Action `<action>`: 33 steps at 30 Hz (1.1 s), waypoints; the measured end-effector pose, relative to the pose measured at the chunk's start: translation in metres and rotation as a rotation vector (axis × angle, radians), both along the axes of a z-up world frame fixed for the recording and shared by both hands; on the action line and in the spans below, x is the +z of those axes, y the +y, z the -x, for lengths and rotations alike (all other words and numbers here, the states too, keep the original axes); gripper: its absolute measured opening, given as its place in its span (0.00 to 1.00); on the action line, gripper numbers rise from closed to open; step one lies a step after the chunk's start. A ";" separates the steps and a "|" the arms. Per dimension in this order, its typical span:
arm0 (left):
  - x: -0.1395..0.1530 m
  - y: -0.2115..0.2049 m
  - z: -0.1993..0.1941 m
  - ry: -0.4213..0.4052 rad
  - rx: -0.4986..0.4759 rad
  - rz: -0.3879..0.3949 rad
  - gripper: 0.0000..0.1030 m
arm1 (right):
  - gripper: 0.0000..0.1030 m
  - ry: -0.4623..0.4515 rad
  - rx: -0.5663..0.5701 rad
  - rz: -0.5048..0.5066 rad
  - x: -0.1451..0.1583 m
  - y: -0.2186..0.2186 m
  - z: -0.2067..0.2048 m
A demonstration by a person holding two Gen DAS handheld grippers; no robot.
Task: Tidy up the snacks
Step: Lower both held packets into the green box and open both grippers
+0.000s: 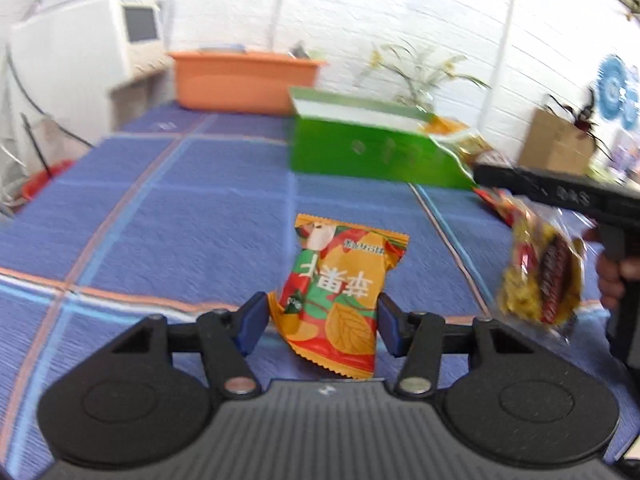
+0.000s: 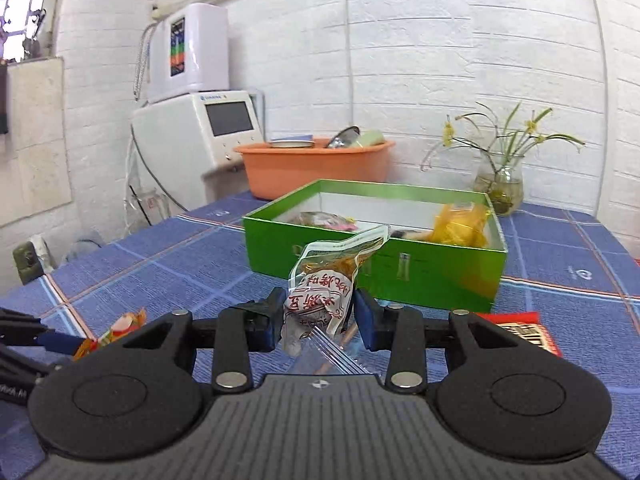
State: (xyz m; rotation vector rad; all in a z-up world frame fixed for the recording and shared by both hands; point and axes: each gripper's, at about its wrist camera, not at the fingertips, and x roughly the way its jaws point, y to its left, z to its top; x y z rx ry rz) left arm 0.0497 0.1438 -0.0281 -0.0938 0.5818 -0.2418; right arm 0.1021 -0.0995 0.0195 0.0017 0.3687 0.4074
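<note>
My left gripper (image 1: 323, 322) is shut on an orange and red snack packet (image 1: 340, 300), held above the blue checked tablecloth (image 1: 180, 216). My right gripper (image 2: 319, 316) is shut on a clear snack bag with red print (image 2: 324, 288), lifted off the cloth. In the left wrist view the same bag (image 1: 540, 280) hangs at the right under the right gripper's black body. An open green box (image 2: 400, 276) stands ahead of both grippers, with several snacks inside, among them a yellow packet (image 2: 460, 226). In the right wrist view the orange packet (image 2: 116, 330) shows at the left edge.
An orange basin (image 2: 312, 168) with dishes sits behind the box by the white brick wall. A glass vase of flowers (image 2: 500, 184) stands at the back right. A red packet (image 2: 520, 330) lies on the cloth at the right. A white appliance (image 2: 192, 140) stands beyond the table's far left corner.
</note>
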 end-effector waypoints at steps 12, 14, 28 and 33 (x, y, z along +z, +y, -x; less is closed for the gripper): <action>0.064 -0.026 -0.052 -0.226 0.068 -0.051 0.53 | 0.63 -0.217 0.019 -0.192 0.034 -0.012 0.005; 0.073 -0.035 -0.065 -0.249 0.074 -0.068 0.53 | 0.64 -0.225 0.017 -0.200 0.036 -0.018 0.012; 0.104 -0.087 -0.193 -0.265 0.110 -0.047 0.54 | 0.53 -0.233 -0.119 -0.312 0.053 -0.044 -0.066; 0.096 -0.086 -0.218 -0.245 0.118 -0.038 0.54 | 0.53 -0.201 -0.178 -0.442 0.046 -0.054 -0.096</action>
